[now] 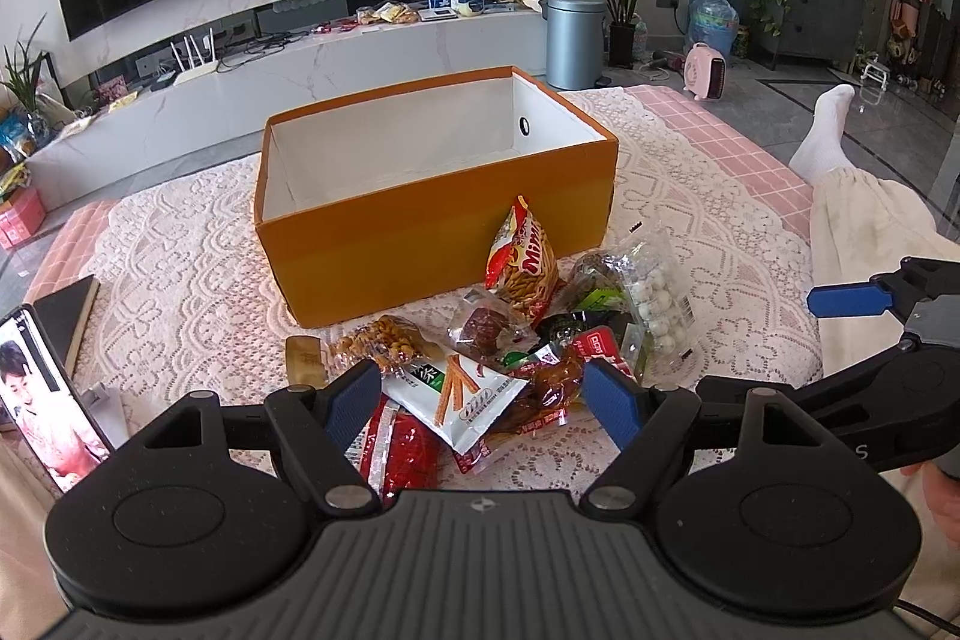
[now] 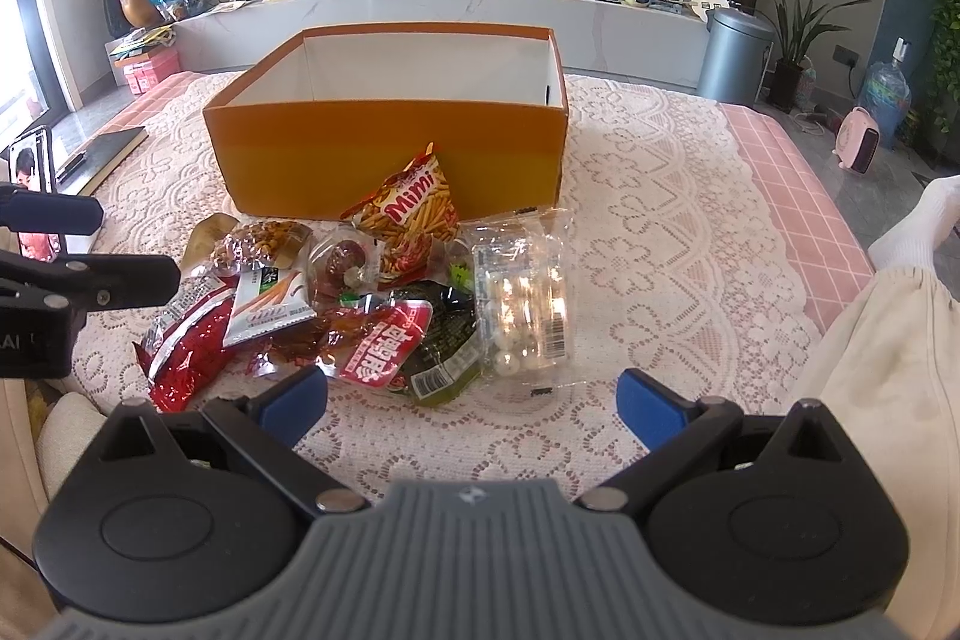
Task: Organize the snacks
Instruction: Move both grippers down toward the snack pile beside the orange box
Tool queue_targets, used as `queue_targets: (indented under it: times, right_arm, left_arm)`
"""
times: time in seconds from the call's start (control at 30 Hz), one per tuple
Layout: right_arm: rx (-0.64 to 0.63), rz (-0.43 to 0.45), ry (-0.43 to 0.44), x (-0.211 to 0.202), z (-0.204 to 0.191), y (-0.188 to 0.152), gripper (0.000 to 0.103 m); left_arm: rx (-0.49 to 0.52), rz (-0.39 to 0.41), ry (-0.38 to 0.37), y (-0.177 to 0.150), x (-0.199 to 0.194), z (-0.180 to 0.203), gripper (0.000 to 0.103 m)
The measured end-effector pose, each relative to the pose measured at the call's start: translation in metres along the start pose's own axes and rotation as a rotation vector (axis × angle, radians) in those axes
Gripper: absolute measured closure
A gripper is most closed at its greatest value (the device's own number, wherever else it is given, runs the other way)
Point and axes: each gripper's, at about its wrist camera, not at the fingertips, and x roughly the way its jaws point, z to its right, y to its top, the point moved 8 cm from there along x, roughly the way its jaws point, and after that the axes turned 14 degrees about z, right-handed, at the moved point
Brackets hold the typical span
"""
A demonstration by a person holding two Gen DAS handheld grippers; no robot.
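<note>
While both tools stand with jaws spread and empty, the left gripper (image 1: 483,397) hovers over the snack pile (image 2: 360,298) lying before the empty orange box (image 2: 384,160). Right gripper (image 2: 474,400) is near. Advice: pinch one packet's edge, topmost first.

Snack packets (image 2: 384,304) heaped before orange box (image 2: 336,160)

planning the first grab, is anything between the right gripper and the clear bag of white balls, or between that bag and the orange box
Nothing visible blocks either. The right gripper is open over bare lace cloth just short of the clear bag. Beyond the bag is more cloth up to the orange box, whose top is open; only its front wall must be cleared.
</note>
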Motion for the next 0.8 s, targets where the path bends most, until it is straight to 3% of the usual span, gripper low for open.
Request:
queue_targets:
  times: [0.27,0.3,0.37,0.43,0.53,0.63,0.8]
  right_arm:
    - [0.034,0.008,0.003,0.007,0.006,0.002,0.005]
    - [0.034,0.016,0.009,0.007,0.006,0.003,0.009]
    - [0.028,0.037,0.012,0.009,0.006,0.005,0.014]
    - [0.024,0.067,0.0,0.011,0.008,0.007,0.016]
    - [0.013,0.08,-0.001,0.017,0.009,0.008,0.026]
    - [0.022,0.061,0.019,0.027,0.01,0.008,0.023]
    - [-0.017,0.025,-0.009,0.048,0.011,0.01,0.021]
  left_arm:
    - [-0.048,0.025,-0.1,0.006,0.007,-0.006,0.019]
    - [-0.059,0.02,-0.109,0.006,0.009,-0.007,0.019]
    - [-0.083,0.005,-0.121,0.004,0.014,-0.011,0.033]
    - [-0.099,-0.011,-0.111,0.002,0.021,-0.018,0.037]
    - [-0.119,-0.045,-0.062,-0.003,0.033,-0.032,0.036]
    - [-0.155,-0.085,-0.037,-0.007,0.044,-0.046,0.026]
    - [-0.175,-0.13,-0.019,-0.011,0.062,-0.06,0.02]
